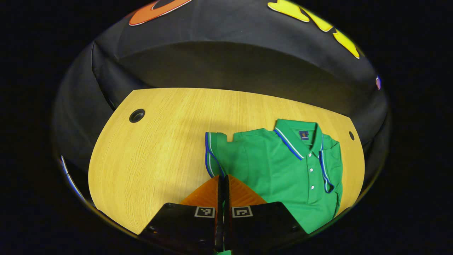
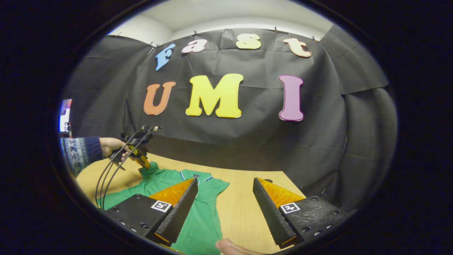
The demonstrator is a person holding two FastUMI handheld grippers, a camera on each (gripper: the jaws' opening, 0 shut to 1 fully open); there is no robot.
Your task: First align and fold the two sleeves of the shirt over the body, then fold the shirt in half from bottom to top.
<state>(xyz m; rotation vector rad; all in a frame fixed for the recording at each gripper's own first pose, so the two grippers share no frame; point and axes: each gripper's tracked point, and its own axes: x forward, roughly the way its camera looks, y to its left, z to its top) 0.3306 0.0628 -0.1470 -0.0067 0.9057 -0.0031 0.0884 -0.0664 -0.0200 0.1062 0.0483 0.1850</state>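
- Shirt, green polo w/ blue-white trim on collar and cuffs, lies flat on the table, on the side near the small hole, collar toward the booth wall.
- In left gripper view one sleeve is folded over the shirt body beside the button placket; the other sleeve sticks out toward the bare wood.
- Left gripper is clenched, fingers pressed together w/ a bit of green fabric showing between them at the bottom edge; tips sit at the shirt's edge just below the outstretched sleeve cuff. Grasping shirt fabric, it seems.
- Right gripper view shows that same tool farther off, held by a hand in a patterned knit sleeve, tips pinching a raised bit of shirt; black cables loop down from it over the shirt.
- Right gripper is released, fingers wide apart, above the shirt's near edge and bare wood, touching nothing; a fingertip of the person shows at the bottom edge.
- Other things near the shirt: a large round grommet hole well apart across the table; the small hole just beside the collar side.
- Surface: light wood-grain tabletop. Room: black cloth wall behind the shirt, white wall and ceiling above the cloth.
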